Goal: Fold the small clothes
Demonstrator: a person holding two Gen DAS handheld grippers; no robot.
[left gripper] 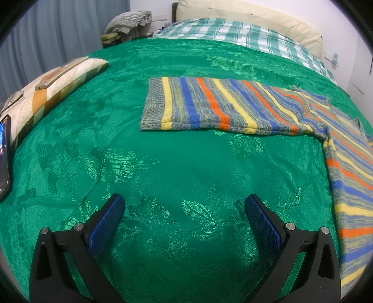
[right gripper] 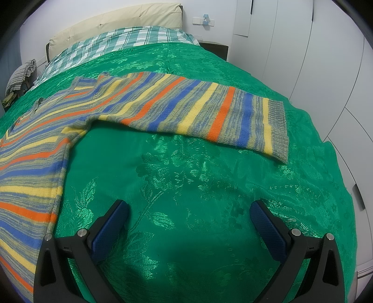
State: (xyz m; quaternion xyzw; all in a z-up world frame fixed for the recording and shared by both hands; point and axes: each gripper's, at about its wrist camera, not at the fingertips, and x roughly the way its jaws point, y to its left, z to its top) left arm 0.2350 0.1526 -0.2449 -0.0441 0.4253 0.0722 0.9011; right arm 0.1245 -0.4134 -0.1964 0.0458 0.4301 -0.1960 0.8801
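Note:
A striped knitted sweater [left gripper: 233,107] in grey, blue, yellow and orange lies flat on the green bedspread [left gripper: 163,163]. In the left wrist view its left sleeve stretches out ahead, with the body at the right edge. In the right wrist view the sweater's [right gripper: 163,105] right sleeve stretches to the right, ending in a grey cuff [right gripper: 277,125], with the body at the left. My left gripper [left gripper: 184,205] is open and empty above bare bedspread, short of the sleeve. My right gripper [right gripper: 188,209] is open and empty above the bedspread [right gripper: 186,186], short of the other sleeve.
A patterned pillow [left gripper: 58,81] lies at the left with a phone [left gripper: 4,153] near it. A checked green sheet [left gripper: 233,32] and a cream headboard [left gripper: 244,14] are at the far end. White wardrobe doors [right gripper: 314,58] stand right of the bed edge.

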